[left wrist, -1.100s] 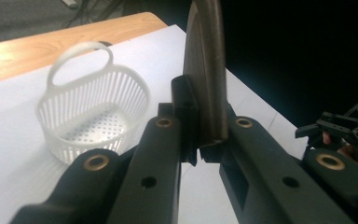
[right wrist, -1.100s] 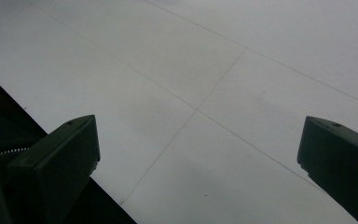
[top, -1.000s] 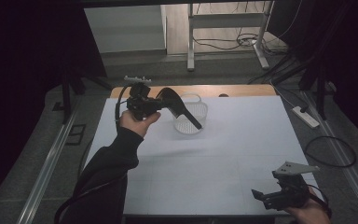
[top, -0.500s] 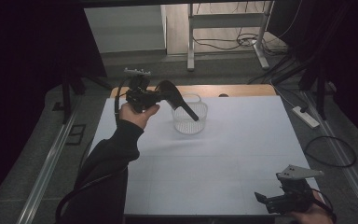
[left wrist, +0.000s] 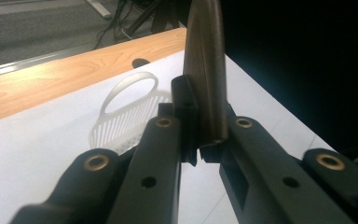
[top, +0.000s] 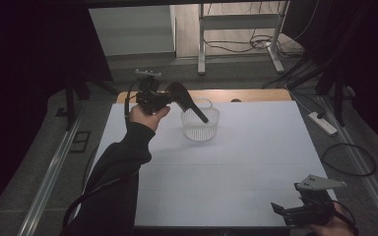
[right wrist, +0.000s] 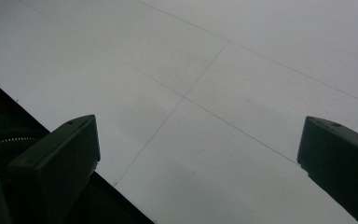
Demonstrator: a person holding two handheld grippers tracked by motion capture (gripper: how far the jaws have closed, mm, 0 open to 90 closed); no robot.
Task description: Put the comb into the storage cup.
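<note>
The left gripper (top: 170, 98), clamped on a dark wooden spatula (top: 187, 101), has drifted toward ten o'clock, its tip now over the clear slotted plastic basket (top: 200, 127); lowering seems next. The right gripper (top: 295, 212), jaws apart, idles at five o'clock on the white table (top: 256, 162).

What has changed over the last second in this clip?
The left gripper, still shut on the dark spatula, has drifted slightly toward the far edge, the spatula's tip still hanging over the clear basket. The right gripper stays open near the table's near corner; the basket has not moved.
</note>
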